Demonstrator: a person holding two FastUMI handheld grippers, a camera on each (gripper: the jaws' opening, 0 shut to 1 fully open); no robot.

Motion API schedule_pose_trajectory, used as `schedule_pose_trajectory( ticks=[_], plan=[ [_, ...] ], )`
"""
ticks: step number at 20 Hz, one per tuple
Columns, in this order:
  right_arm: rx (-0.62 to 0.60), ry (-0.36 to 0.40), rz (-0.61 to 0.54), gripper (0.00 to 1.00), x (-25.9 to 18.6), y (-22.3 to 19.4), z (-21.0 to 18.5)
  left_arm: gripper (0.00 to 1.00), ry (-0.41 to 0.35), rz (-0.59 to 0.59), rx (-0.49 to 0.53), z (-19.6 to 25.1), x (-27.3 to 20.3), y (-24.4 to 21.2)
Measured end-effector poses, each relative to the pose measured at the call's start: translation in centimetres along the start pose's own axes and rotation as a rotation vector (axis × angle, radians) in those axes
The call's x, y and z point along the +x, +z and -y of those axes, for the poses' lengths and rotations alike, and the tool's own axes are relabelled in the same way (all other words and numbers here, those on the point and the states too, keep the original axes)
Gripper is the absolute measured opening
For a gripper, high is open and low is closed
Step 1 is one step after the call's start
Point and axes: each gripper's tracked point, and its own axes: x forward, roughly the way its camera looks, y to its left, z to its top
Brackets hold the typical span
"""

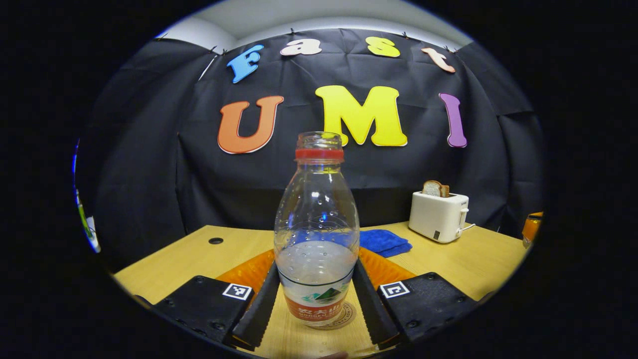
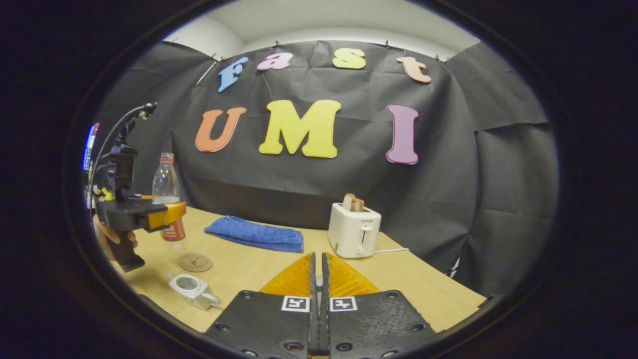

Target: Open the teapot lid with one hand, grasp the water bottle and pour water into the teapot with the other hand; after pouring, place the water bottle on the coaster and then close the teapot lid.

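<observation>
Left gripper [image 1: 315, 299] clamped on water bottle [image 1: 317, 234], centre of left gripper view, bottle base just above coaster [image 1: 333, 322]. Right gripper [image 2: 317, 279] fingers pressed together, holding nothing. Teapot [image 2: 192, 289], lid off, lower left of right gripper view, near coaster.

A black cloth wall [image 2: 448, 199] is hanging beyond the fingers, creasing at its folds; a pale ceiling [image 2: 349, 20] is showing above it; a light wooden table [image 2: 398, 279] is stretching ahead of the fingers.
</observation>
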Motion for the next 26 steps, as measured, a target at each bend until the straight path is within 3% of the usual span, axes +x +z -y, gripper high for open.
schedule_pose_trajectory(
  ticks=[2,13,15,18,22,26],
  plan=[
    [-0.004,-0.003,-0.01,0.0,0.3,-0.4,-0.1,0.78,-0.012,-0.019,-0.074,0.2,2.1,-2.2],
    [-0.04,0.029,-0.031,0.0,0.4,-1.3,-2.2,0.81,-0.044,-0.136,0.023,1.6,3.3,-6.5],
    [-0.04,0.028,-0.032,0.0,0.3,-1.3,-2.2,0.83,-0.042,-0.12,0.059,1.7,3.1,-6.1],
    [-0.042,0.027,-0.037,0.0,0.5,-1.4,-2.3,0.95,-0.035,-0.098,0.11,2.1,2.7,-5.1],
    [-0.048,0.029,-0.034,0.0,0.3,-1.4,-2.5,0.95,0.003,-0.088,0.152,1.6,1.1,-3.6],
    [-0.045,0.032,-0.038,0.0,0.5,-1.8,-3.2,0.96,-0.011,-0.067,0.138,2.6,-2.0,-1.8]
  ],
)
